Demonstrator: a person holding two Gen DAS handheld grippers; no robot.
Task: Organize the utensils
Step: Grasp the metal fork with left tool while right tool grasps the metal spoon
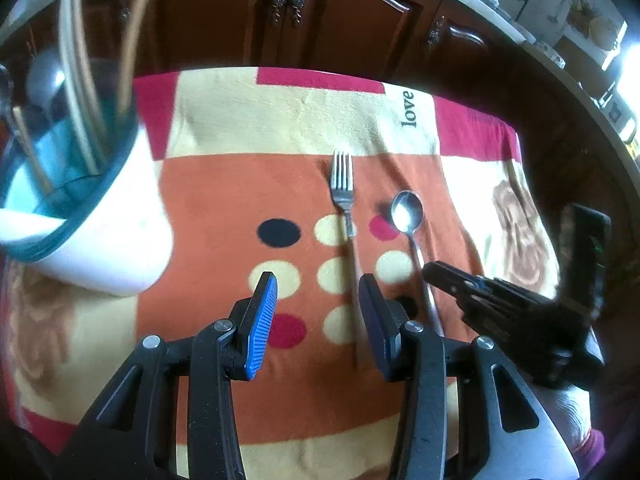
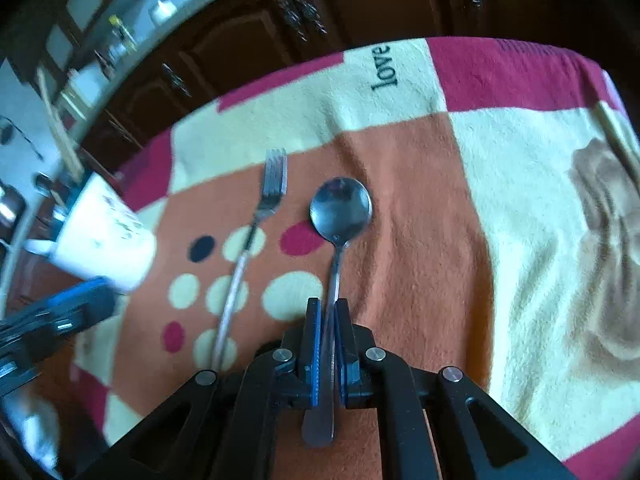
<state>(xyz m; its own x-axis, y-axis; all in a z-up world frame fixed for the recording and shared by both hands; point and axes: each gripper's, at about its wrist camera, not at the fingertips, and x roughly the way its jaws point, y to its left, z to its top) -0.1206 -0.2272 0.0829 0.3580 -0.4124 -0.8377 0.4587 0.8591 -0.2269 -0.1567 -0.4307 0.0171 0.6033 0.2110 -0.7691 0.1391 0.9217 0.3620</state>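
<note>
A metal fork (image 1: pixel 343 192) and a metal spoon (image 1: pixel 407 210) lie side by side on a patterned blanket (image 1: pixel 224 192). My right gripper (image 2: pixel 328 308) is shut on the spoon's handle, the bowl (image 2: pixel 341 209) pointing away; the fork (image 2: pixel 256 232) lies just left of it. In the left wrist view the right gripper (image 1: pixel 430 270) shows at the spoon's handle. My left gripper (image 1: pixel 318 284) is open and empty above the blanket, its right finger over the fork's handle. A white cup (image 1: pixel 100 216) with a teal rim holds chopsticks and spoons at the left.
The cup (image 2: pixel 104 236) also shows in the right wrist view, with the left gripper (image 2: pixel 72 312) below it. Dark wooden cabinets (image 1: pixel 288 12) stand behind the table. The blanket's far edge (image 1: pixel 320 76) and right edge drop off.
</note>
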